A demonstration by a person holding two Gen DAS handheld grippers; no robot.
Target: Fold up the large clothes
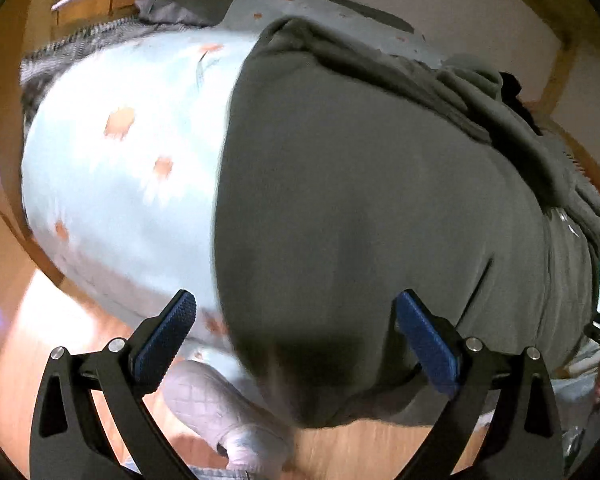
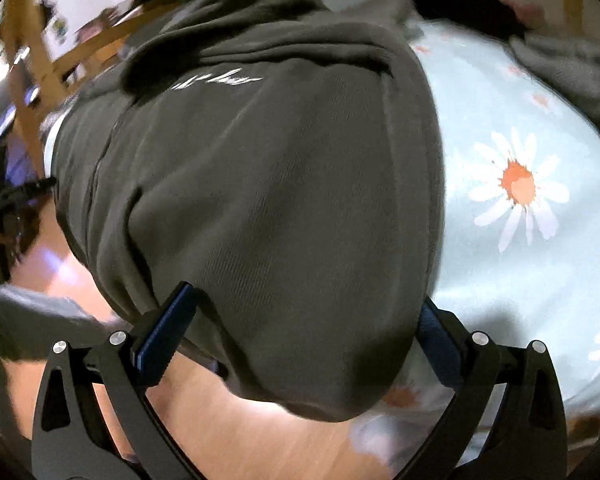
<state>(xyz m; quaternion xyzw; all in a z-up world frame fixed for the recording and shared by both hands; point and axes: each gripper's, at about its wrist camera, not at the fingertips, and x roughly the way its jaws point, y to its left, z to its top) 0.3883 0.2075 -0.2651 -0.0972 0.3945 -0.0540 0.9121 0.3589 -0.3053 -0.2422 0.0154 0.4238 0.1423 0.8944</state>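
Going left to right in the left wrist view: the daisy bedsheet [image 1: 112, 184] is taking up the left side, and the dark olive sweatshirt [image 1: 360, 208] is lying spread across it, with its near edge hanging over the side of the bed above the wood floor [image 1: 28, 344]. The left gripper [image 1: 296, 332] is sitting at that hanging edge with its jaws spread wide and nothing between the blue pads [image 1: 168, 336] yet. A grey slipper [image 1: 216, 404] is showing just below.

In the right wrist view the sweatshirt [image 2: 260, 200] is filling the left and middle, white script across the chest, with the bedsheet [image 2: 512, 200] off to the right. The right gripper [image 2: 300, 332] is also wide open, one finger on either side of the drooping hem, not pinching it.

Handling guess: it's looking like thick fleece, so soft and floppy, fairly hefty for clothing, not slippery, nothing breakable. It's probably going to sag and bunch if grabbed mid-panel. I'd be taking it at the two hem corners, pinching both layers, one gripper per corner, then lifting together so the fold is staying even.
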